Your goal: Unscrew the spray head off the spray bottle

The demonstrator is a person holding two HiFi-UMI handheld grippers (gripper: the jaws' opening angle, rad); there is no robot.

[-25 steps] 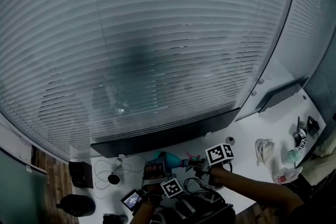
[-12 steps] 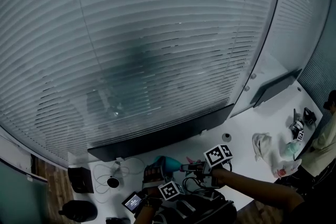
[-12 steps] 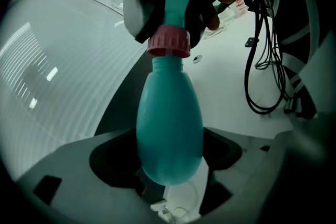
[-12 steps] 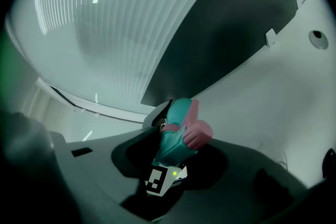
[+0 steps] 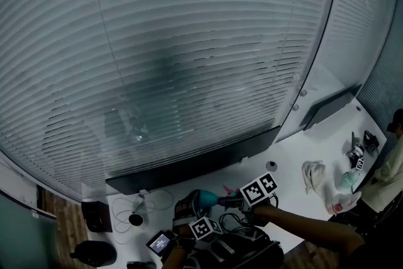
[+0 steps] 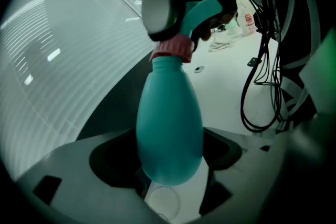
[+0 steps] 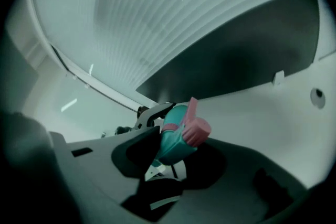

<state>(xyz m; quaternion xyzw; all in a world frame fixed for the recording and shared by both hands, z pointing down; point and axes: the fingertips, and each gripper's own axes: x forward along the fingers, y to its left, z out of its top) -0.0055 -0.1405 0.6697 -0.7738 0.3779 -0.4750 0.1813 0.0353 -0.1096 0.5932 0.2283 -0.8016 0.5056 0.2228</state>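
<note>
Left gripper (image 6: 168,161) has its jaws spread fairly wide and clamped around the fat lower end of the teal spray bottle (image 6: 169,123), which it holds up off the white table (image 5: 296,157), neck pointing away from that gripper. Right gripper (image 7: 176,153) comes in from the bottle's far end, jaws about half open and closed on the teal spray head (image 7: 174,140). The pink trigger sticks up out of the grip. In the left gripper view the pink collar (image 6: 173,50) sits on the bottle's neck, so the head isn't off yet. Black cables (image 6: 257,60) loop just to the right of the bottle, and a crumpled cloth (image 5: 313,174) lies well to its right. Beyond the bottle there's a dark panel (image 5: 189,167), with blinds (image 5: 189,41) above it.
</note>
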